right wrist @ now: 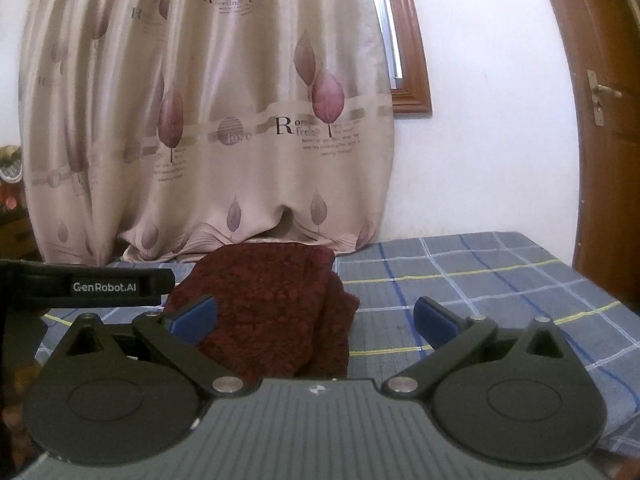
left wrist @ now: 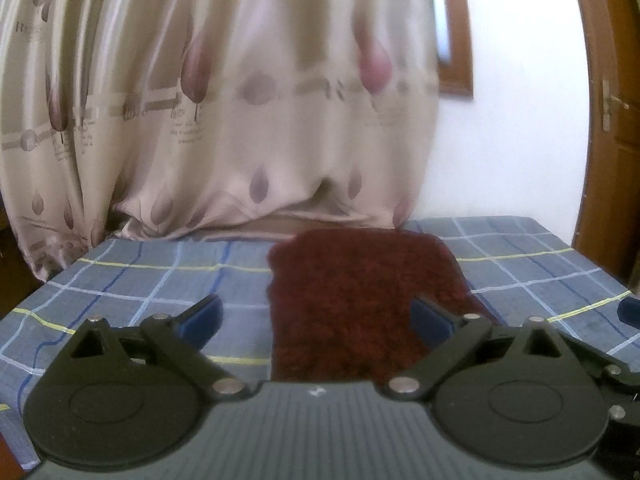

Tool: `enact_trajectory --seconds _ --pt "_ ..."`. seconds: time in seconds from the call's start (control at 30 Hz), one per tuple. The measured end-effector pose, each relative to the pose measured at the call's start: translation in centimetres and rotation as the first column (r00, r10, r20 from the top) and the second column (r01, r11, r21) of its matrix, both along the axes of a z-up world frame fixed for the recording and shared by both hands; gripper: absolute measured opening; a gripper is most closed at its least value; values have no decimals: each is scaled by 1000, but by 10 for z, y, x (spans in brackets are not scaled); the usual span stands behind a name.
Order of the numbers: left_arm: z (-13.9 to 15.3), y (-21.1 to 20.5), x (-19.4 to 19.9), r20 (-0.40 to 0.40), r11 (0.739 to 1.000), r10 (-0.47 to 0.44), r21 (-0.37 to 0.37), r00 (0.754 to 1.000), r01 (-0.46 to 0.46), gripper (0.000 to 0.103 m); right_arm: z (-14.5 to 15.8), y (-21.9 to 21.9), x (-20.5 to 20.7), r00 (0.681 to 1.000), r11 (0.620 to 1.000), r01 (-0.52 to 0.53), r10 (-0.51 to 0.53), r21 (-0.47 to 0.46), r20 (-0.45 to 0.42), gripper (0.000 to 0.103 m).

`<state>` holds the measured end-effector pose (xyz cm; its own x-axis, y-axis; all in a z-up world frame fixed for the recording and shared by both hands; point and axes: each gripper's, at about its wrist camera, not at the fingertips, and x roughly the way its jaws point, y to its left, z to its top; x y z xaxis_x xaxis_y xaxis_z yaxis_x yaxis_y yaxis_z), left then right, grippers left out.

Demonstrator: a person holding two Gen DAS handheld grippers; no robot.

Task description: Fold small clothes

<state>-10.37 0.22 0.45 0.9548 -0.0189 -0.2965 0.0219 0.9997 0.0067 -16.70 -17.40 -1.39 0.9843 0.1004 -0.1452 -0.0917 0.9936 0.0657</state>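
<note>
I see a leaf-print beige curtain (right wrist: 208,120) hanging before a wood-framed window (right wrist: 412,60), a white wall (right wrist: 488,140), and a brown door (right wrist: 608,120) at right.

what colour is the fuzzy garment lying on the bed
Dark red, almost maroon. The garment shows sharpest in the right wrist view.

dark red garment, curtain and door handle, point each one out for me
dark red garment (left wrist: 352,300), left wrist view, middle of the fuzzy cloth lying on the checked bed.
curtain (right wrist: 224,92), right wrist view, its upper leaf-printed folds.
door handle (right wrist: 604,91), right wrist view, the metal lever.
</note>
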Motion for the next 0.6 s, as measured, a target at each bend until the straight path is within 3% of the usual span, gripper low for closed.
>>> enact_trajectory --seconds 0.6 --pt "-5 5 -2 -62 999 -12 -39 998 9 102 3 11 -6 1000 1000 -3 2 -18 -16 103"
